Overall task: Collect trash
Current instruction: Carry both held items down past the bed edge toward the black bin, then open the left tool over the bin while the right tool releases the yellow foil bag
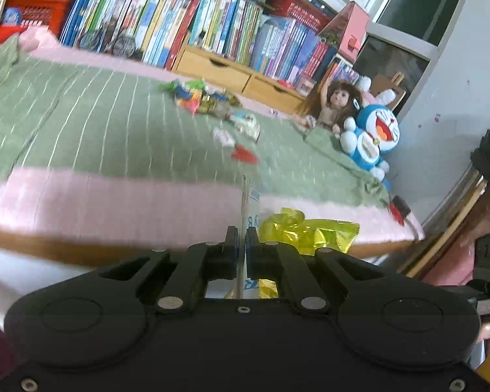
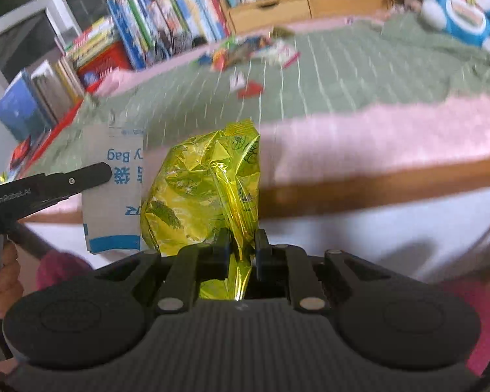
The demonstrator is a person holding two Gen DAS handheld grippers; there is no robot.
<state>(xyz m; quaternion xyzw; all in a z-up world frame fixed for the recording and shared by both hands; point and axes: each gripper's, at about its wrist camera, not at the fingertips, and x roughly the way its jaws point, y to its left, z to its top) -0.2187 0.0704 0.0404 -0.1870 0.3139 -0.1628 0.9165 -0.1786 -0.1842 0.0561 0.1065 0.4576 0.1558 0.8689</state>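
Right gripper (image 2: pixel 241 245): clenched on yellow foil wrapper (image 2: pixel 202 192), which stands up between its fingers. Left gripper (image 1: pixel 241 238): pinched tight on grey-and-blue bag (image 2: pixel 112 189), edge-on between its fingers. Loose wrappers (image 1: pixel 212 104) on green bedspread (image 1: pixel 98 121).

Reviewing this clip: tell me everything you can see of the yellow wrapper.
The yellow wrapper is a crinkled, glossy, see-through foil-like packet printed with dark leaf drawings, with a serrated seam at its top end. It looks puffed but creased. The right gripper is shut on its lower end, holding it upright in the air in front of the bed edge. Its left side sits against, or just in front of, the white bag with blue print held by the left gripper; whether they touch cannot be told.
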